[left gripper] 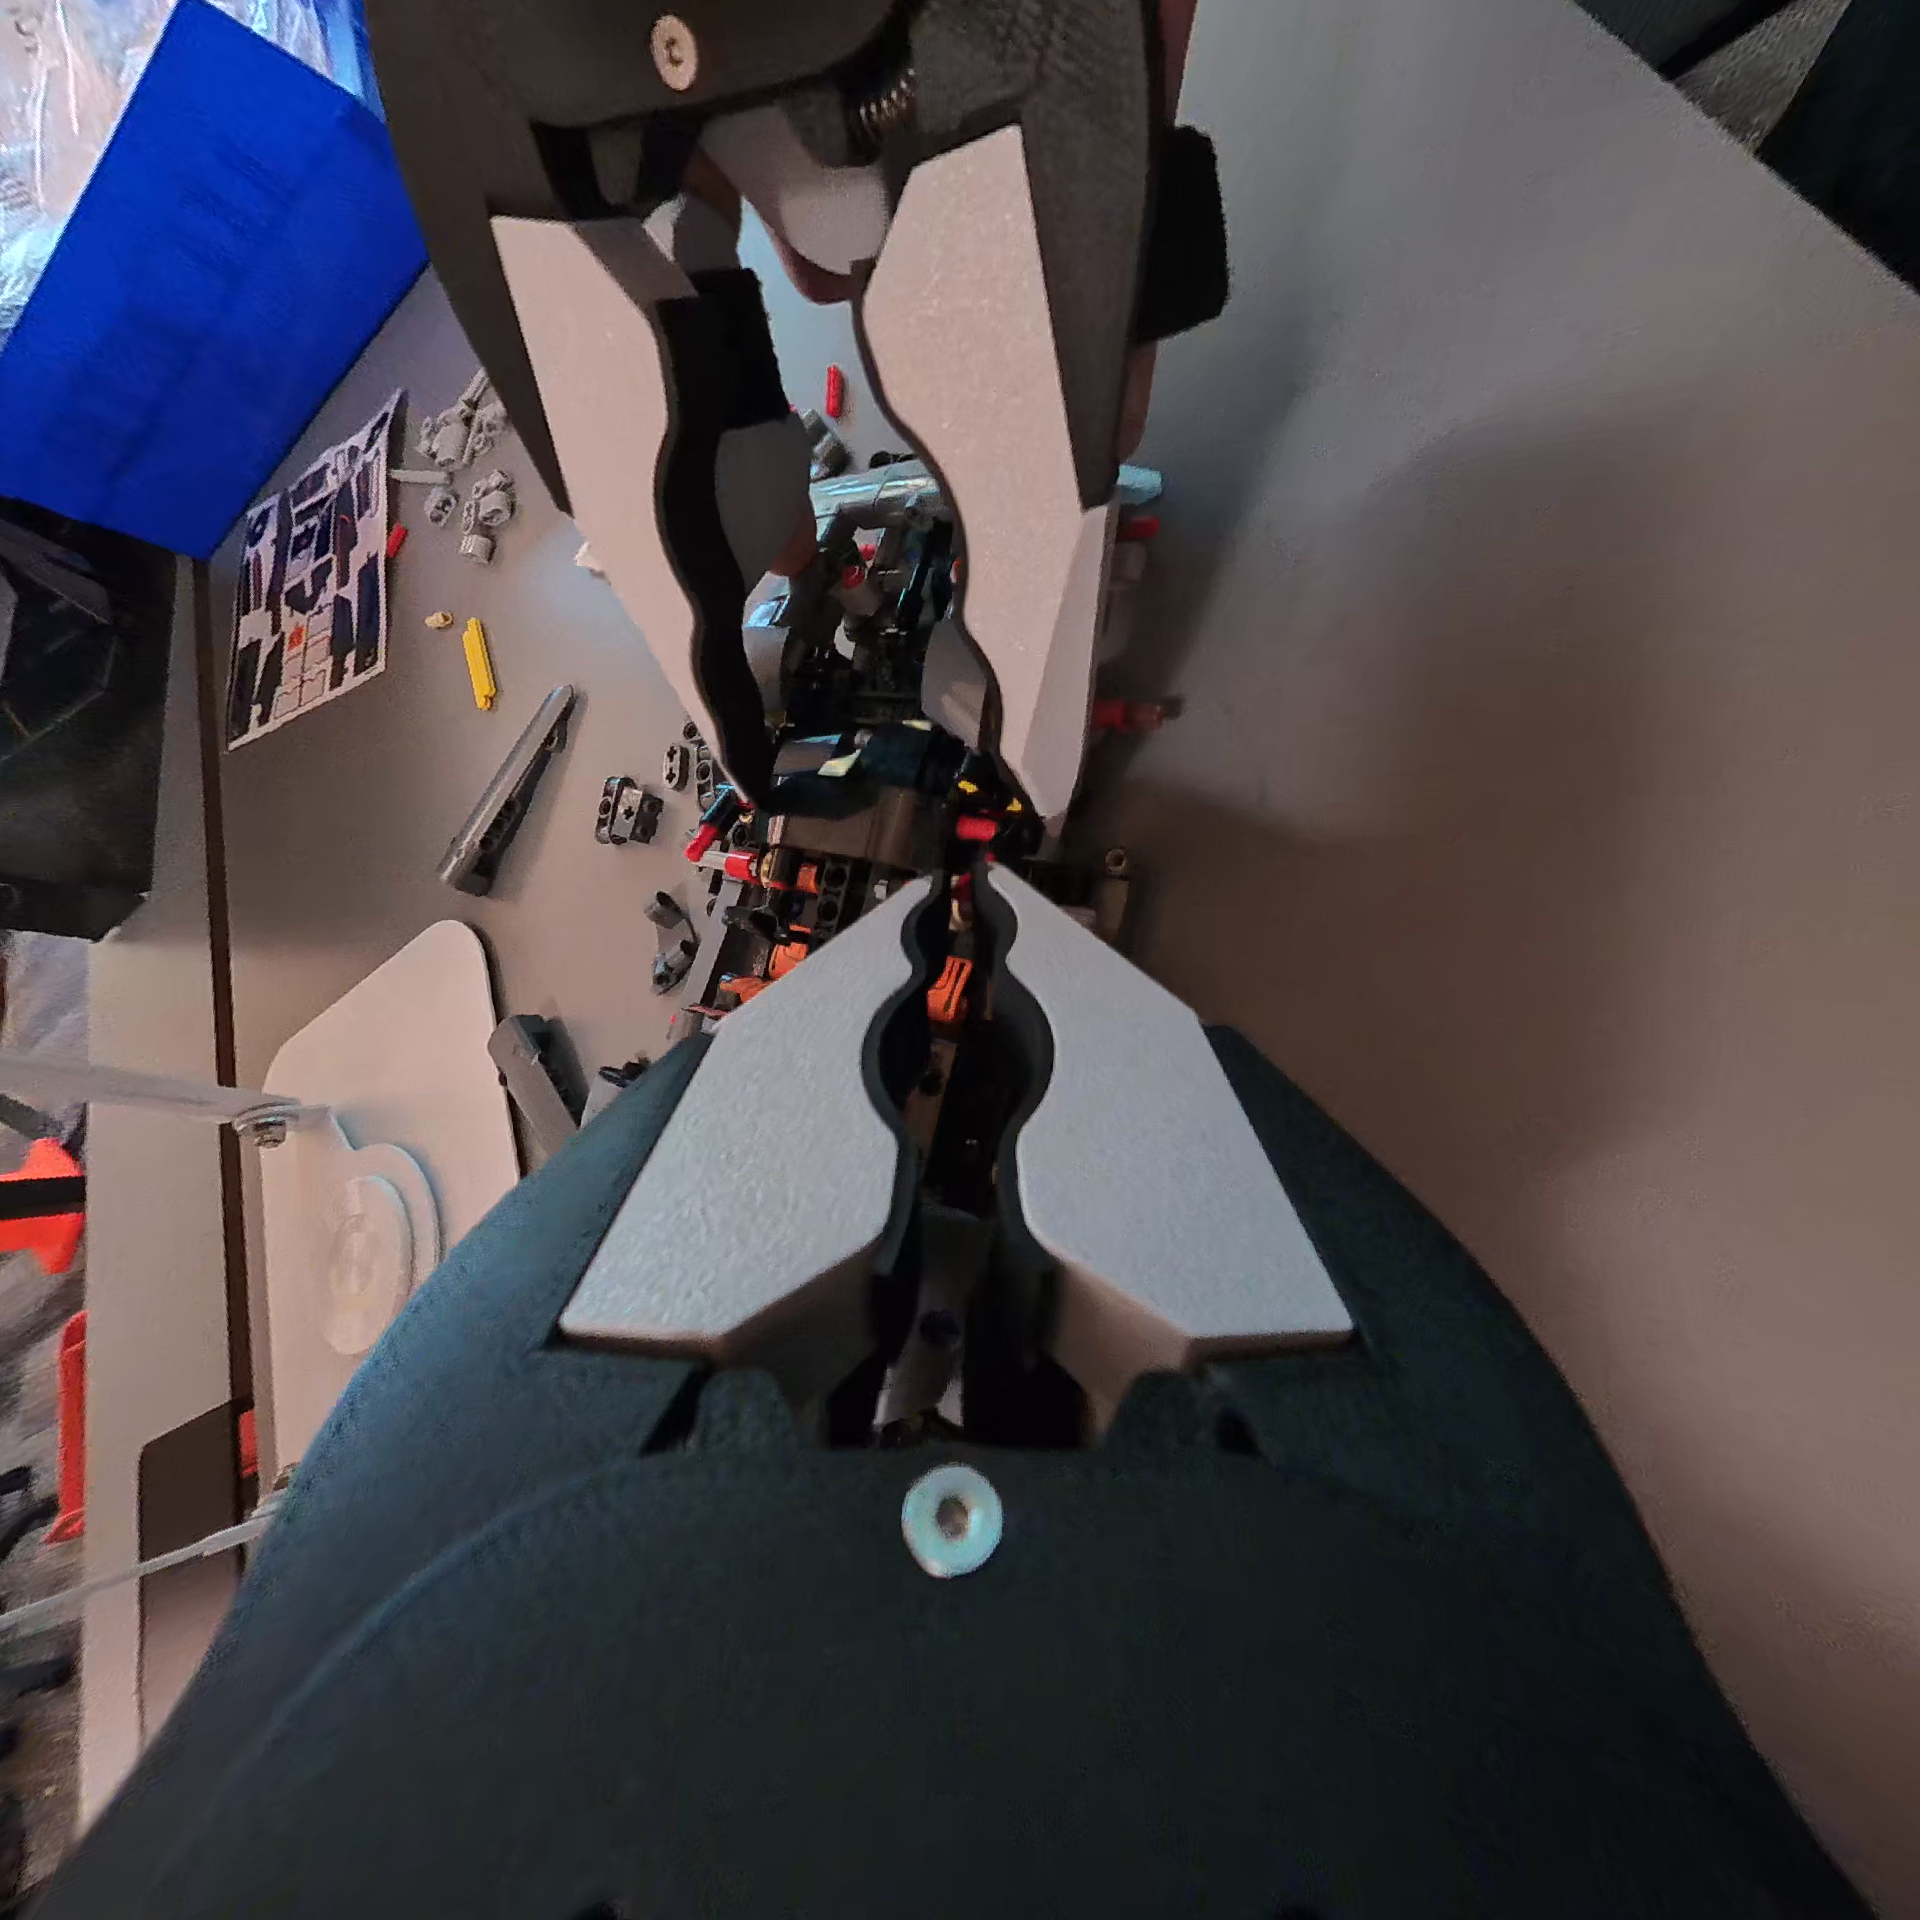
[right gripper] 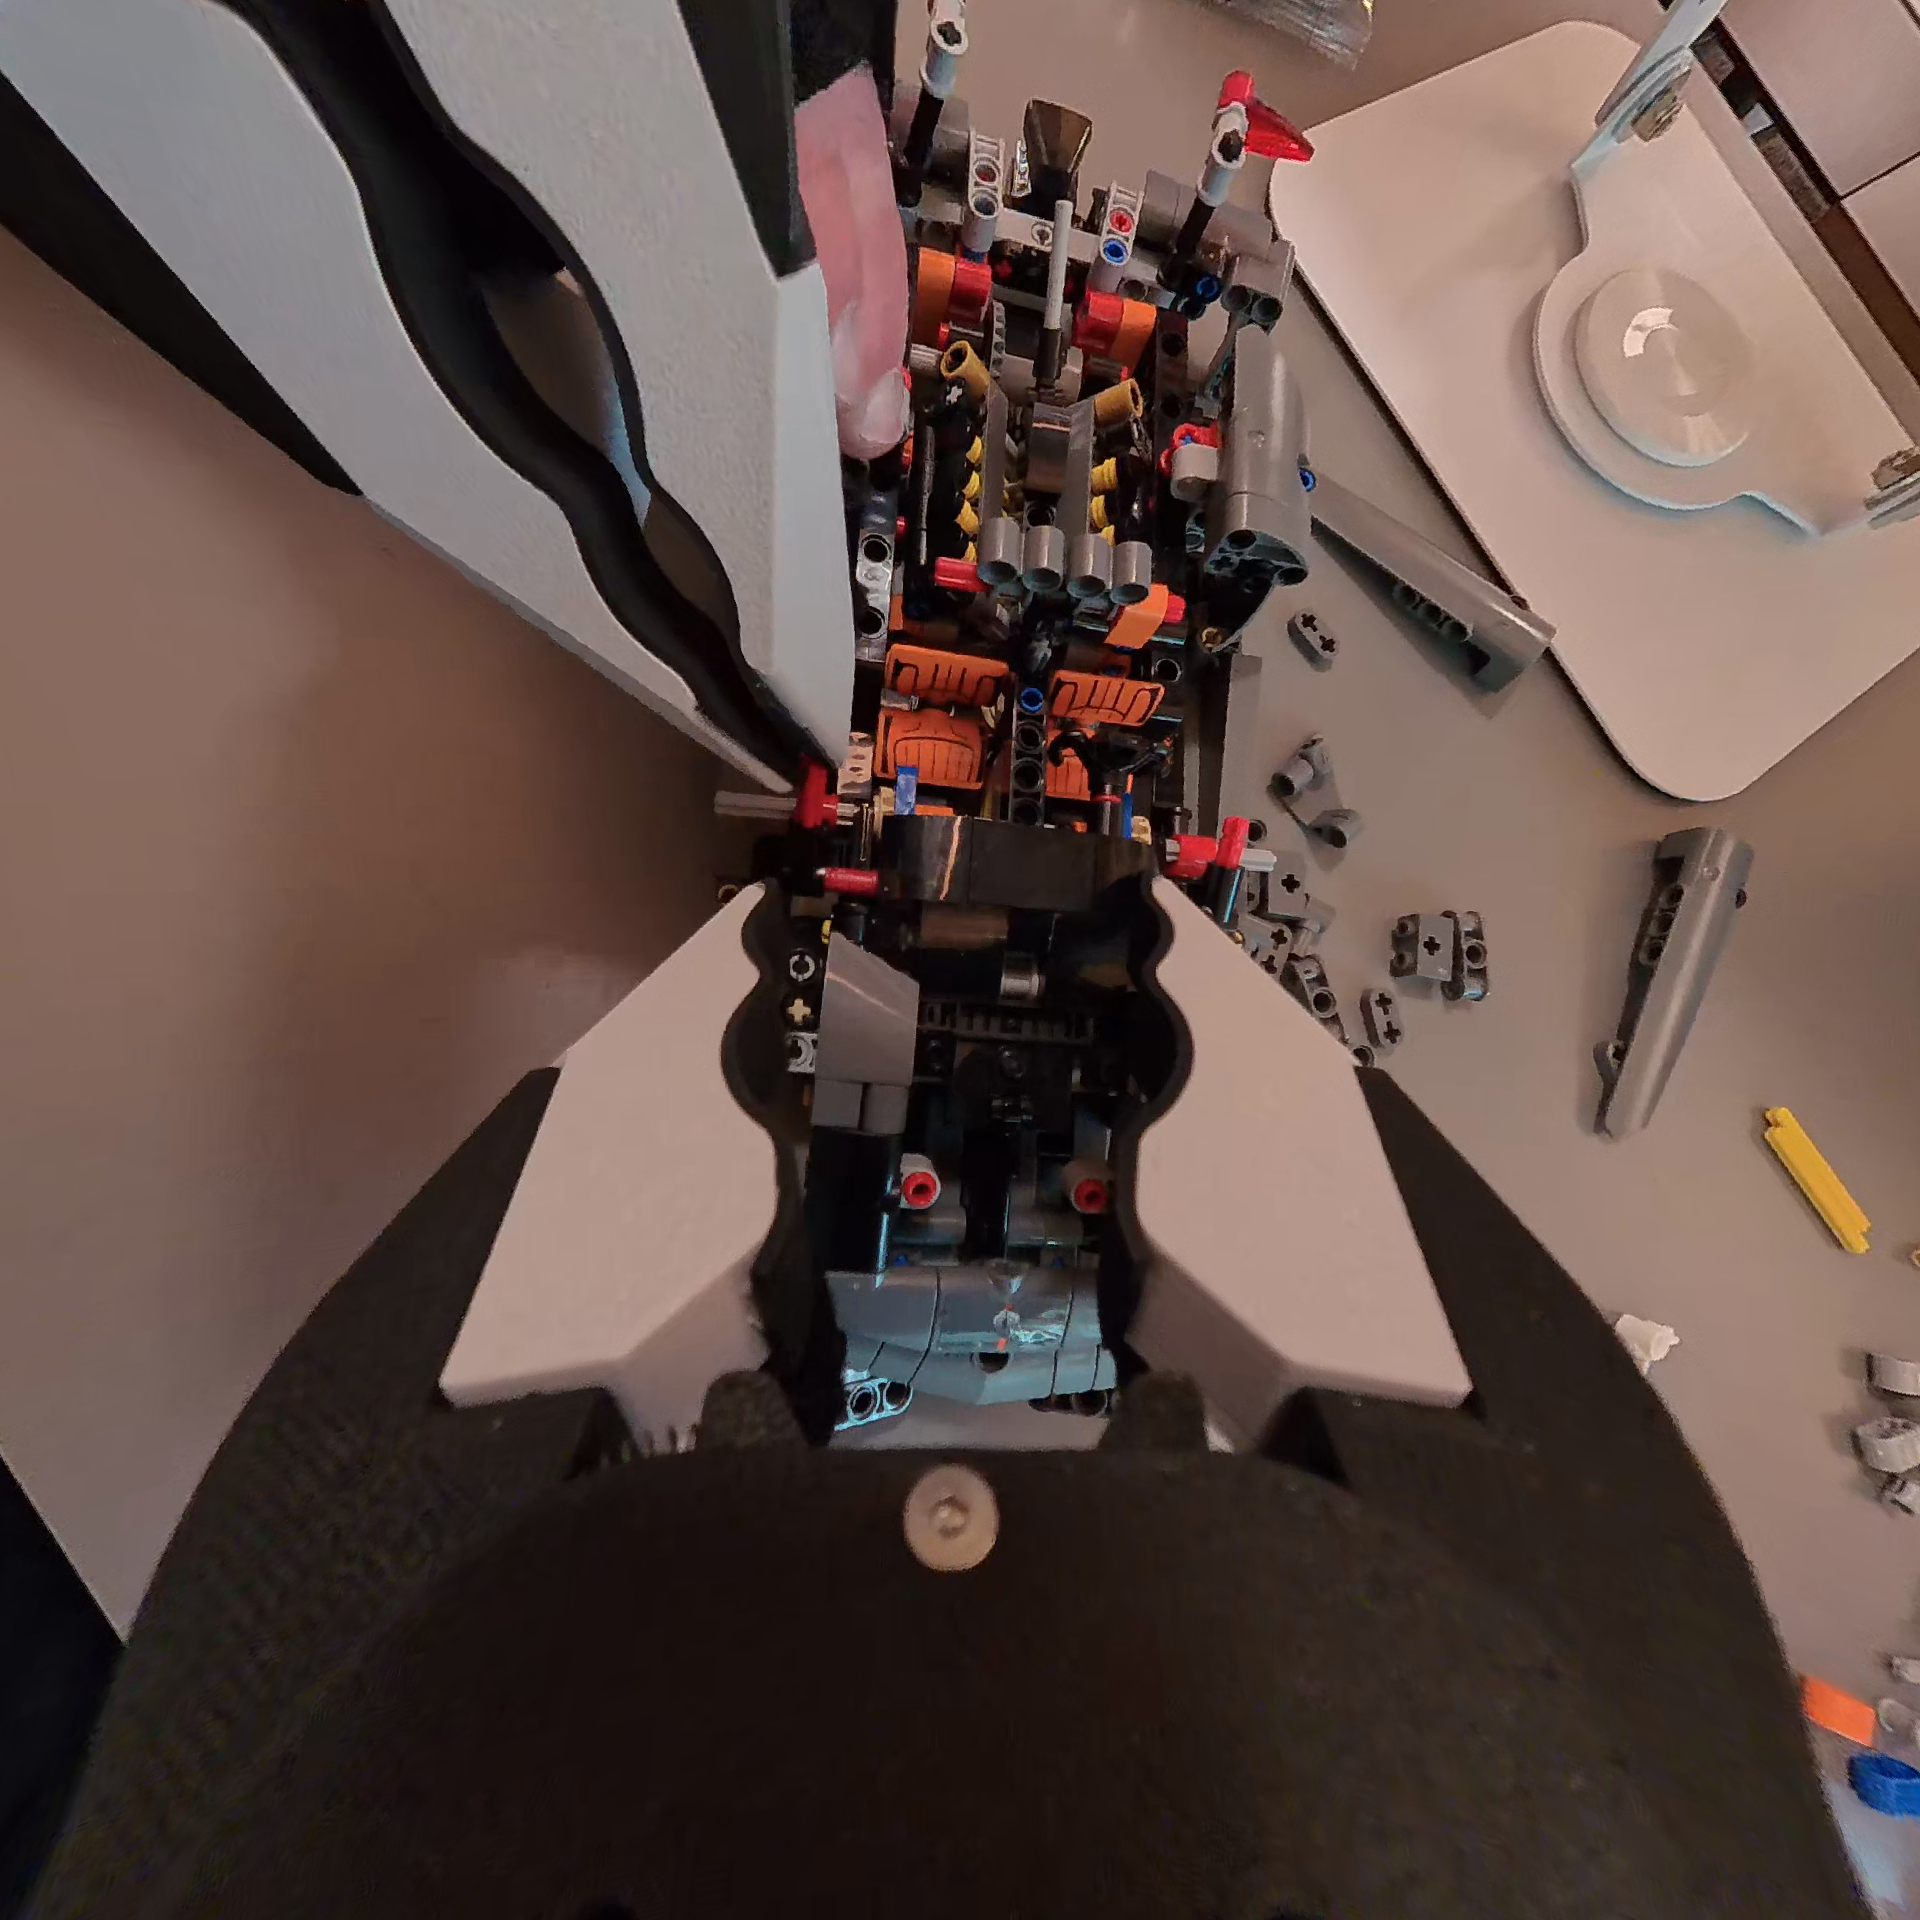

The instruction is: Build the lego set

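Our right tongs (right gripper: 956, 894) straddle and grip the black-and-orange plastic brick car chassis (right gripper: 1039, 727) on the grey tabletop (right gripper: 1558, 1195); left tongs (left gripper: 961, 883), pressed together, pinch a small red pin (left gripper: 964, 894) at its nine o'clock flank. We'd keep both steady.

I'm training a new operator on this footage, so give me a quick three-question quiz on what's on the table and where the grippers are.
1. True or false: the yellow beam lies loose on the table, apart from the brick model.
2. What colour are the seats inside the brick model? A orange, B green, C white.
3. Which gripper has its fingers standing wide, one on each side of the model's dark body?

Key: 1 true. 2 A. 3 the right gripper.
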The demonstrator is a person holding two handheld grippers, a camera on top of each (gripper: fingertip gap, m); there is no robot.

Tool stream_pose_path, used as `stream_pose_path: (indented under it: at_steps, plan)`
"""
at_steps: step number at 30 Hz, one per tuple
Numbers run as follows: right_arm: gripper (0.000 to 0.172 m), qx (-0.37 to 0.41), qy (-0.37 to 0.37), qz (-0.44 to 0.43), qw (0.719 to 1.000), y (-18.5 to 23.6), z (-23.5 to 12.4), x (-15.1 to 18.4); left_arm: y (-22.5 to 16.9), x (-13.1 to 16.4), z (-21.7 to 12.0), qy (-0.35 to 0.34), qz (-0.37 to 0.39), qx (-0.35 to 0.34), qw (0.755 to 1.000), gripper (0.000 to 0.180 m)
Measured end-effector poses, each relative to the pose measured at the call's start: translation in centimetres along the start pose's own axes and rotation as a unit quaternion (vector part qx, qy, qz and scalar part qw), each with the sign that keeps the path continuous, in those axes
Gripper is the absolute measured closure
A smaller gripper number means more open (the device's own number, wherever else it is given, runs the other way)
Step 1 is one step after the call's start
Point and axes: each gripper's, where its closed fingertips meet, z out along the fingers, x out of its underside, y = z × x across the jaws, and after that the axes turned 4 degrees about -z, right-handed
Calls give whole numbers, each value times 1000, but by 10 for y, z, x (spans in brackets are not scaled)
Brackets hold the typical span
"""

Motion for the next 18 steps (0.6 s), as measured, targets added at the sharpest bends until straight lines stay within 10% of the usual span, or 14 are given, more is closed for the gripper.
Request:
stream_pose_path:
  at_steps: [18]
  plan:
    - [121,14,-16,-4,1000,-5,-7,-4,4,10,4,20,10,-20,1000,179]
